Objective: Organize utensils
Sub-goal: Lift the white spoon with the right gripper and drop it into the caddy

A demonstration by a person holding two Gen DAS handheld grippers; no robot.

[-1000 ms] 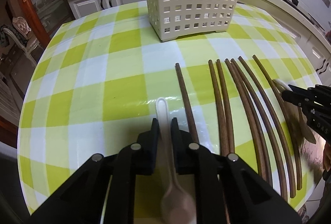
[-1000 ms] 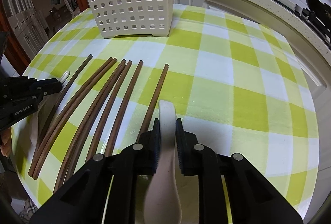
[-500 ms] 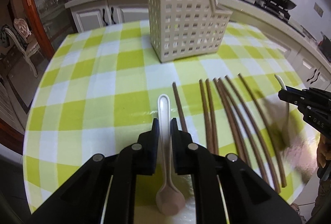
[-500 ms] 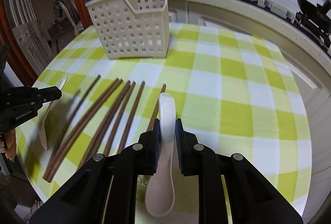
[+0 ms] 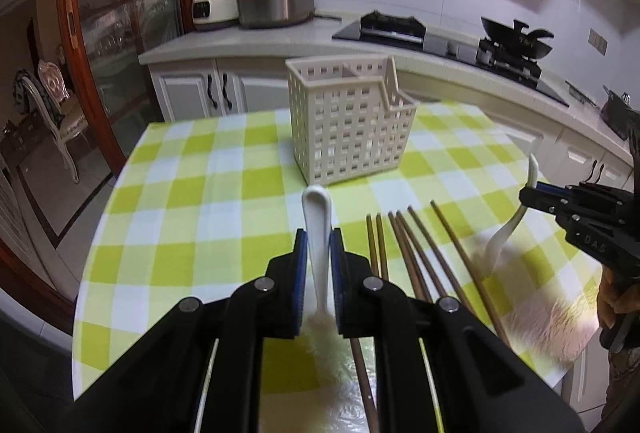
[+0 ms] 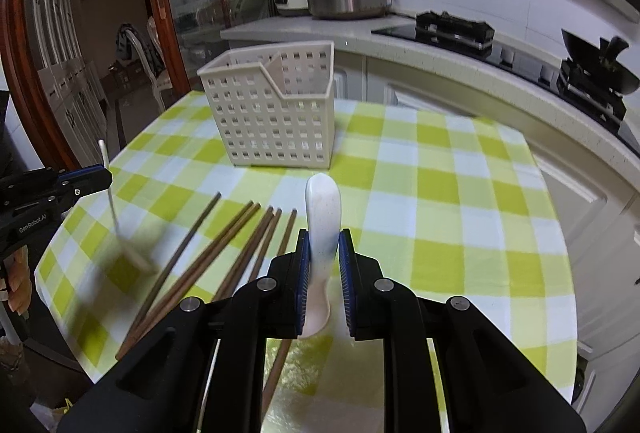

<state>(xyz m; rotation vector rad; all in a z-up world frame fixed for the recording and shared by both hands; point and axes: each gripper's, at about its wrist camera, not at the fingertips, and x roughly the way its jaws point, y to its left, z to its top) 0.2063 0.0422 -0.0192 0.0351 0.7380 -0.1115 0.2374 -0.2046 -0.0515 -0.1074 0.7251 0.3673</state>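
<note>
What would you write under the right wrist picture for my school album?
Right tongs hold a white ceramic spoon above brown wooden chopsticks, facing the cream plastic slotted caddy.

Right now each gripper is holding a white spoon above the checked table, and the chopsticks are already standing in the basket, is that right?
Not quite. The left gripper and right gripper do each hold a white spoon, but the chopsticks lie on the checked table; the basket looks empty in the right wrist view.

- A table point(image 5: 224, 193) under a green-and-white checked cloth fills the middle of the frame.
- A perforated cream utensil basket point(image 5: 348, 125) stands upper centre.
- Brown chopsticks point(image 5: 416, 257) lie fanned lower right.
</note>
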